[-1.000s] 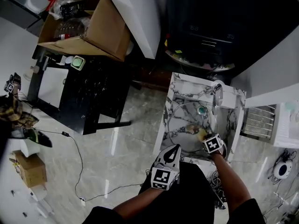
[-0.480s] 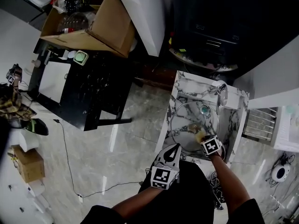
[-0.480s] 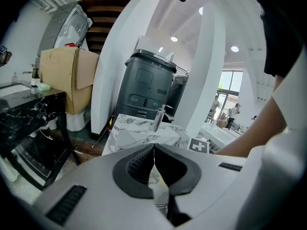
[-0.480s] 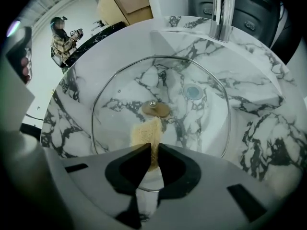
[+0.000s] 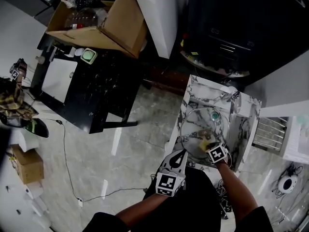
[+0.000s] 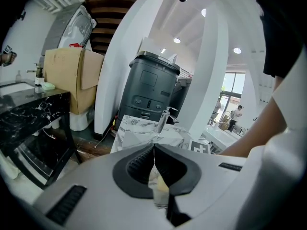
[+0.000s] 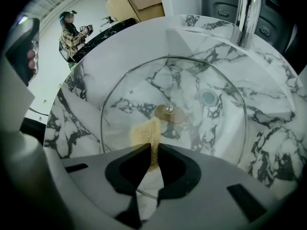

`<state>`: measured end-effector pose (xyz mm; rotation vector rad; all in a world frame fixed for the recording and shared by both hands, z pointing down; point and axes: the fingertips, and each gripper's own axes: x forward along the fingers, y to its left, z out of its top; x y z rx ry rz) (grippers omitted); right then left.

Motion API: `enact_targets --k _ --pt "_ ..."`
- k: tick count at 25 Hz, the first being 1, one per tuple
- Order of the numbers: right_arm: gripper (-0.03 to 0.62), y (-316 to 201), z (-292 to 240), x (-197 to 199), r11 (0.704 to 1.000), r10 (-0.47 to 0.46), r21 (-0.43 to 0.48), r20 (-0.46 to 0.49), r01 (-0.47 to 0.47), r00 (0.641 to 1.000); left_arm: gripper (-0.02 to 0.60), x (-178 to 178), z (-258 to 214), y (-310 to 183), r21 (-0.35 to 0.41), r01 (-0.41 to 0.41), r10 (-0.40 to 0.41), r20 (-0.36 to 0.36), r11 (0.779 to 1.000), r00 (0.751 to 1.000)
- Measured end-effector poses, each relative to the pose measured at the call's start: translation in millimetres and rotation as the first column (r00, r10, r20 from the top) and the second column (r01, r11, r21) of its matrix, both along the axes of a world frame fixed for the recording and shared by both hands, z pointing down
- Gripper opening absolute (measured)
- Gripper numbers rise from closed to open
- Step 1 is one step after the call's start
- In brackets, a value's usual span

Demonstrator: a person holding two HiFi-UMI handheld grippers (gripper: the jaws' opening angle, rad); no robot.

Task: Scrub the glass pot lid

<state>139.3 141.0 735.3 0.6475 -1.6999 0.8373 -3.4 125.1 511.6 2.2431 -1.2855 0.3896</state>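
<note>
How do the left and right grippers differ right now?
The right gripper clamps a sponge pressed on the glass lid; the left gripper seems to pinch that lid's rim. The right reaches over the sink; the left sits at its near edge. Both are shut.

Clear round glass lid lay across the marble sink basin, tan sponge pressed beside its knob.

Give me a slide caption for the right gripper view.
Right gripper clamps a tan sponge against the glass pot lid lying in the marble sink, faucet behind.
</note>
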Motion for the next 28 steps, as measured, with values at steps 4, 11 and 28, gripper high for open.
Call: enact_targets --k 4,11,28 --pt "0.057 0 2 -14 1.0 -0.008 -0.029 0.041 0.01 0.999 0.017 -3 2 -1 -0.004 -0.006 0.006 -0.022 1.0 1.0" --pt "0.057 4 6 -33 0.997 -0.03 -0.062 0.085 0.035 0.996 0.015 -11 0 -7 0.005 -0.01 0.01 -0.017 1.0 1.0" --pt "0.057 -3 1 -74 0.988 -0.066 -0.129 0.127 0.083 0.99 0.017 -28 5 -14 -0.005 0.006 -0.006 -0.019 1.0 1.0"
